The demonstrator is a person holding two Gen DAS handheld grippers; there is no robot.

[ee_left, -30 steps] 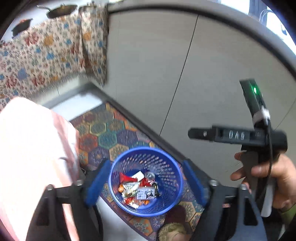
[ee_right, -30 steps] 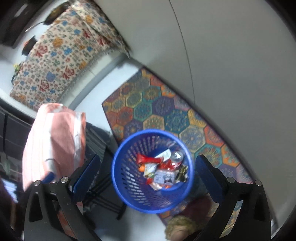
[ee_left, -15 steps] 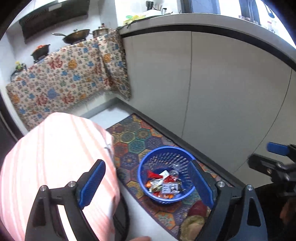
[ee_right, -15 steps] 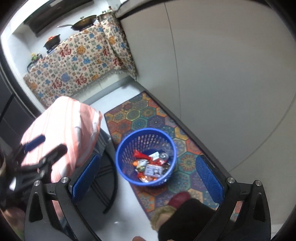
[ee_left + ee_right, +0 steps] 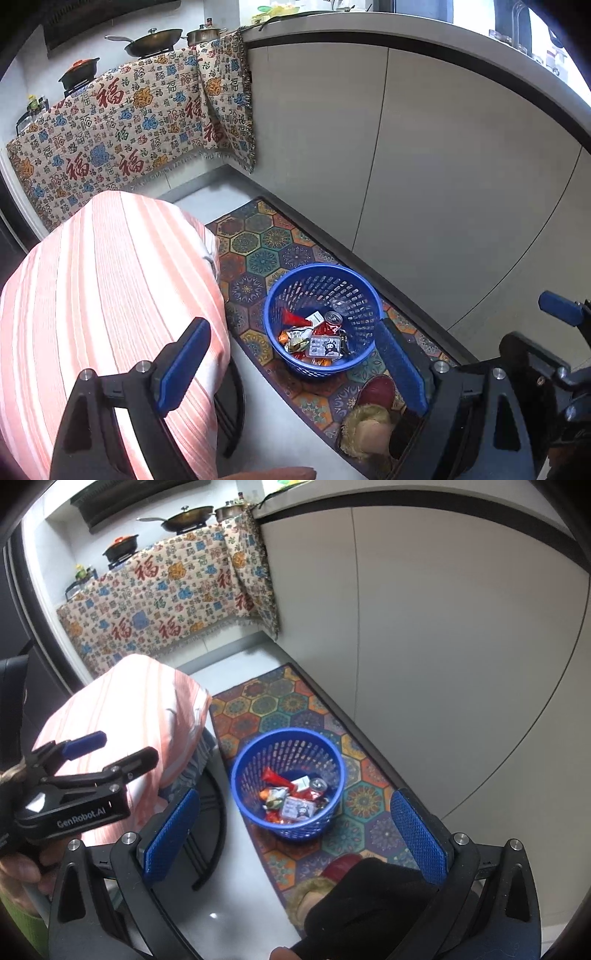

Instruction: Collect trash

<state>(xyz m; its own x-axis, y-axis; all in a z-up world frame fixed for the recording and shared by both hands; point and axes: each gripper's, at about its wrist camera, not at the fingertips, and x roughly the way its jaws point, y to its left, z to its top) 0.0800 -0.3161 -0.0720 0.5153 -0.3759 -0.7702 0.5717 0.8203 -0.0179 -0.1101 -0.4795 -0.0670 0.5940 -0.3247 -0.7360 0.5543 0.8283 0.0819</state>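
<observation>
Left claw [image 5: 291, 369]: its pads are standing wide apart and holding nothing; it is hanging high over the floor, looking down. Right claw [image 5: 295, 834]: likewise spread wide and carrying nothing, hovering at a similar height. Each claw is showing at the edge of the other's view.

Between both pairs of pads, well below, a blue basket [image 5: 334, 760] is sitting upright on a patterned mat [image 5: 291, 701], which is running along the foot of the cabinet [image 5: 443, 166]. The trash [image 5: 291, 797] is lying in the bottom of the basket: crumpled wrappers, a small carton, a printed packet and a can [image 5: 317, 784] with its top facing up. No loose trash is showing on the mat or on the floor around it.

Judgement on handling: the wrappers are looking light, thin and slippery, likely to crush and slide under the pads; the can is looking stiffer but smooth. The basket is perforated plastic, probably light and slightly springy. The rim is appearing to offer the soundest hold, pinched with one pad inside the wall and one outside.

Just beside the basket a chair draped in striped cloth [image 5: 103, 295] is standing, and a slippered foot [image 5: 369, 417] is resting on the mat near the basket.
</observation>
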